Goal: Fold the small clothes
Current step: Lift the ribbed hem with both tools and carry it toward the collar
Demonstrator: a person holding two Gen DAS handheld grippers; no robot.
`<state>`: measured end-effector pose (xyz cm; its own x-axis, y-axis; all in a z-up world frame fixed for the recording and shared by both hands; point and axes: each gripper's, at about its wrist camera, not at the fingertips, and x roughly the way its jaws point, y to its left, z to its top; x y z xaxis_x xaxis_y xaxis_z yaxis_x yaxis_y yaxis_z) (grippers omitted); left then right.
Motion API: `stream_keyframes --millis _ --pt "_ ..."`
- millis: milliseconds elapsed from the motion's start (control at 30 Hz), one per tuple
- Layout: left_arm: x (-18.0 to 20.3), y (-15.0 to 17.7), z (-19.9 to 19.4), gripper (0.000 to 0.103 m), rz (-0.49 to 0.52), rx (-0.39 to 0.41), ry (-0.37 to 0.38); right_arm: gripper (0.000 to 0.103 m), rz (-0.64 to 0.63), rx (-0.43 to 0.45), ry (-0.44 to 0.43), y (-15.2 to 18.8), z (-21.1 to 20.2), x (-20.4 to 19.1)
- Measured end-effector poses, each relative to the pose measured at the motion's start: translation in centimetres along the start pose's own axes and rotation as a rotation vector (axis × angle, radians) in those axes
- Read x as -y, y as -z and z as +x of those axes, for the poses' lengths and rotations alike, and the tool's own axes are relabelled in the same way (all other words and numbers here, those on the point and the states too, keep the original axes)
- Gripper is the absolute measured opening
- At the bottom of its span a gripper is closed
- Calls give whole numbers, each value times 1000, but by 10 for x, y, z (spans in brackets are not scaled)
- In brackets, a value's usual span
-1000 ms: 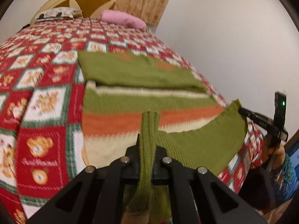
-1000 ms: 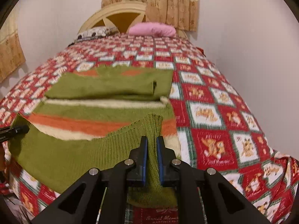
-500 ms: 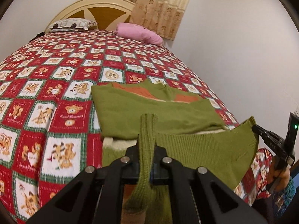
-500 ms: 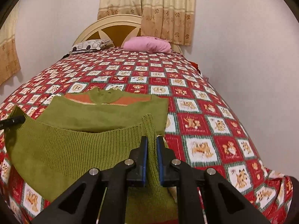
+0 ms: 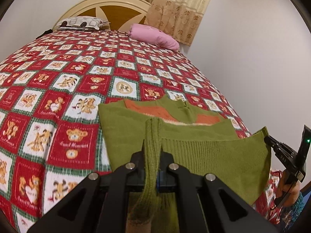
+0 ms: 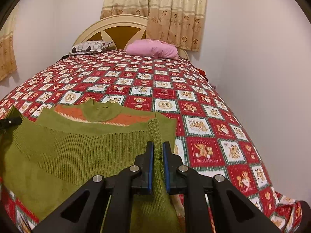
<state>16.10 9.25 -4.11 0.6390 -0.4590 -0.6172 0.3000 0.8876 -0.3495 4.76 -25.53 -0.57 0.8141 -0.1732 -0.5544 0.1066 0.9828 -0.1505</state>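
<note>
Two claws, both shut tight on one green sweater (image 5: pixel 213 155). Left claw (image 5: pixel 152 151) pinched on the ribbed bottom edge at one corner, knit bunched up between its black fingers (image 5: pixel 139 155). Right claw (image 6: pixel 157 151) pinched on the same ribbed edge at the other corner, green knit squeezed between its blue pads (image 6: pixel 150 167). Ribbed edge stretched from one claw to the other and lifted over the rest of the sweater. Far part of the sweater flat on the red bear blanket (image 5: pixel 58 97), near the foot of the bed, with orange stripes (image 6: pixel 124 118) and the green collar (image 6: pixel 99 110) showing past the lifted edge. Seen from the left claw, right claw off at the right side, with a small green light on it and a hand (image 5: pixel 283 188) under it. Pink pillow (image 6: pixel 153 49) and a patterned pillow (image 6: pixel 89 46) far away at the head of the bed, by the round cream headboard (image 6: pixel 114 27). Tan flowered curtains (image 6: pixel 171 13) behind, on a plain pale wall.
</note>
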Motion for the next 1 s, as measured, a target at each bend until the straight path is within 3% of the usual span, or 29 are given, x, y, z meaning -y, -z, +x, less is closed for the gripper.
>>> stream_keyframes --millis 667,1000 --pt "-18 -67 65 5 -36 25 -52 8 -29 -3 61 -62 106 -8" --pt "-27 -80 110 5 -57 45 -137 8 -32 -45 128 -74 173 -11"
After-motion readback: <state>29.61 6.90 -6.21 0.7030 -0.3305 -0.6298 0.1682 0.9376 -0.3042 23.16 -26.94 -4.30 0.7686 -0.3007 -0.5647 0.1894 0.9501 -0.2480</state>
